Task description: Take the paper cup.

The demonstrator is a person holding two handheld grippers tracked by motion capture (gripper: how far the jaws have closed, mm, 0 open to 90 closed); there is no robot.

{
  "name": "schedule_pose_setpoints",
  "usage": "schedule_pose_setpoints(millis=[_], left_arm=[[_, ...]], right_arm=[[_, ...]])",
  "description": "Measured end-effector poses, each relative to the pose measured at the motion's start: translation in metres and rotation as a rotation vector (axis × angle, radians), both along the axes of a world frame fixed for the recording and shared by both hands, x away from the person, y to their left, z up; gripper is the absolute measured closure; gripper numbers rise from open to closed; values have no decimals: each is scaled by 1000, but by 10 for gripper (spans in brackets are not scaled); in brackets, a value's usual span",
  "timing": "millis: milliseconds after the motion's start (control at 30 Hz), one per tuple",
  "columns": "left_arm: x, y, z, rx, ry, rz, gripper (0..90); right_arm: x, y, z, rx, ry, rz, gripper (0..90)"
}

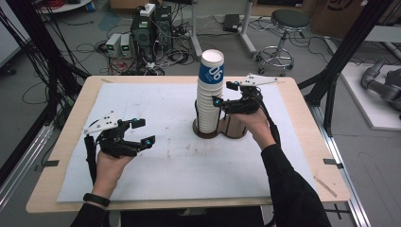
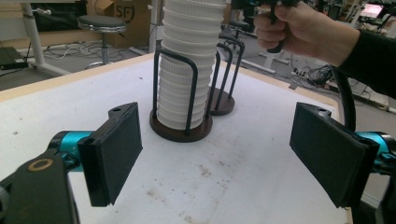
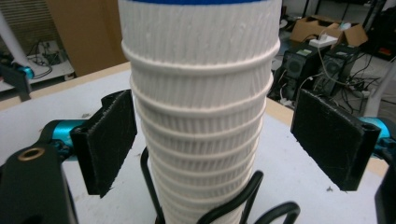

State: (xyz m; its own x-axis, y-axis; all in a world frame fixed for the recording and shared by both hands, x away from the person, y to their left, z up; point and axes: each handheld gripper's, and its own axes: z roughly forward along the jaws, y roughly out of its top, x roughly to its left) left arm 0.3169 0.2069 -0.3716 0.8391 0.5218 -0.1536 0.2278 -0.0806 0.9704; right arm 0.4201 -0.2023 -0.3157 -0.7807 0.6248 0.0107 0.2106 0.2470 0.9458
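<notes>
From my remote station I record a tall stack of paper cups (image 1: 209,94) standing upright in a wire cup holder (image 1: 207,128) on a round dark base, near the middle of the white mat (image 1: 156,161) that covers the wooden table (image 1: 56,189). The top cup bears a blue band with white figures. A second holder (image 1: 234,127), with no cups visible in it, stands just beside the first on its right. In the high view my right gripper (image 1: 222,94) sits at the right side of the stack, about halfway up it. In the right gripper view its two black pads (image 3: 108,140) stand wide apart with the ribbed cups between them; the left pad is very close to the cup wall, the right pad clearly apart from it, so I log nothing gripped. My left gripper (image 1: 142,132) hovers over the mat well to the left of the stack, pointing toward it. In the left gripper view its jaws are spread wide and hold nothing; the stack and both holders appear beyond them, with the hand (image 2: 303,30) on the right gripper further off. An office stool (image 1: 286,33) and computer boxes (image 1: 151,28) stand on the floor beyond the table.
</notes>
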Motion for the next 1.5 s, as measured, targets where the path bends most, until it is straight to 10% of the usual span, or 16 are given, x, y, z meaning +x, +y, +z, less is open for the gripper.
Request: schedule_pose_setpoints(millis=[900, 1500], left_arm=[[0, -8, 2, -5, 6, -23, 167], [34, -56, 70, 3, -63, -35, 149]], right_arm=[[13, 20, 0, -9, 8, 24, 136], [10, 18, 1, -25, -7, 19, 142]])
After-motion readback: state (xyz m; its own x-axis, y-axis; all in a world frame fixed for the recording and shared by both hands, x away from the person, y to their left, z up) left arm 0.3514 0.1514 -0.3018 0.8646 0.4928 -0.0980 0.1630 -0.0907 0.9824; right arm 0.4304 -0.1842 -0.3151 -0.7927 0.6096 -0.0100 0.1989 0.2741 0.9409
